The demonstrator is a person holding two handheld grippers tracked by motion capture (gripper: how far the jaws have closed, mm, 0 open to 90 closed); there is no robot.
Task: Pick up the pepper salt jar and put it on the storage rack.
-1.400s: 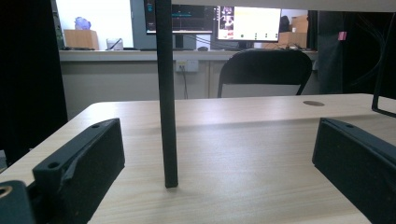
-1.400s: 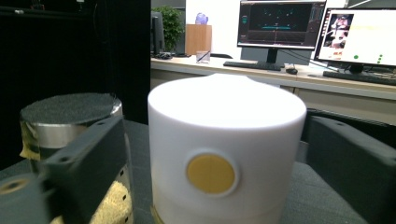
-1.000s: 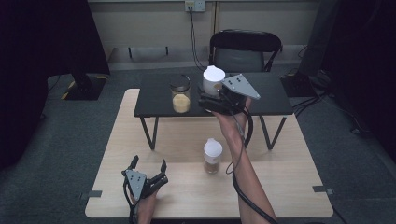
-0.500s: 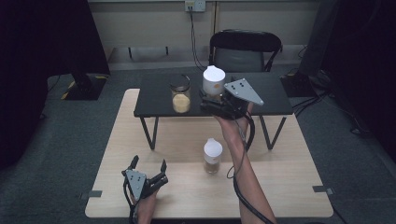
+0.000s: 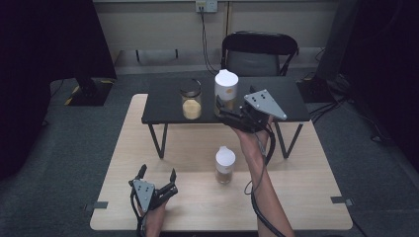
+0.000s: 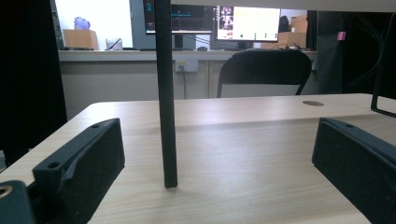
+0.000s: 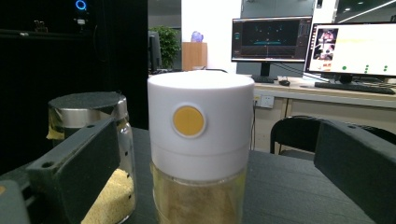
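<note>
Standing on the black raised shelf (image 5: 168, 106) over the wooden table (image 5: 296, 197): a white-lidded jar (image 5: 226, 91) of tan powder, just beside a glass jar (image 5: 190, 101) of yellow grains. Flanking the white-lidded jar without touching, jaws spread wide: the right gripper (image 5: 223, 112). Resting on the table's near left edge, jaws likewise gaping and holding nothing: the left gripper (image 5: 157, 177), well apart from a smaller white-capped jar (image 5: 225, 165).
</note>
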